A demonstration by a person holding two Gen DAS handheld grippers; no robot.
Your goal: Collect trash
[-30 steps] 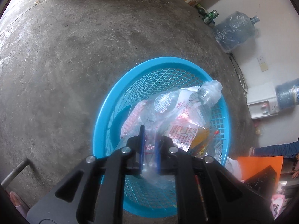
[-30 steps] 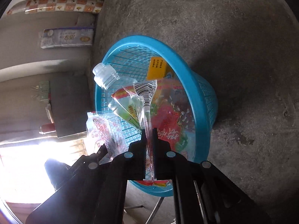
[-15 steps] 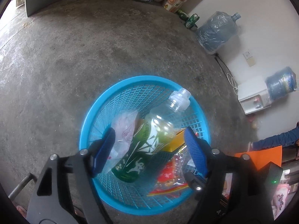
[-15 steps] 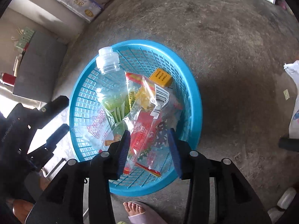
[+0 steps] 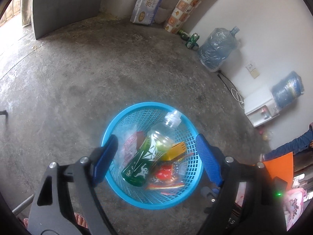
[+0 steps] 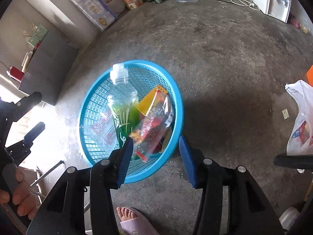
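Observation:
A blue mesh basket (image 5: 125, 192) stands on the concrete floor; it also shows in the right wrist view (image 6: 177, 105). In it lie a plastic bottle with a green label (image 5: 150, 156) (image 6: 122, 105), a clear wrapper with red print (image 5: 129, 146) (image 6: 103, 129), a yellow box (image 5: 176, 149) (image 6: 148, 101) and a red snack wrapper (image 5: 166, 176) (image 6: 152, 131). My left gripper (image 5: 156, 156) is open and empty, high above the basket. My right gripper (image 6: 156, 156) is open and empty above the basket's near rim.
A white plastic bag (image 6: 299, 121) lies on the floor at right. Water jugs (image 5: 217, 51), a dispenser (image 5: 260, 107), a tissue pack (image 5: 148, 2) and cans (image 5: 192, 41) line the wall. A grey board (image 5: 64, 5) leans at back. The person's sandalled foot (image 6: 133, 221) is below.
Both grippers opened and let the bottle and the snack wrapper fall into the basket. Both then rose and drew back from it.

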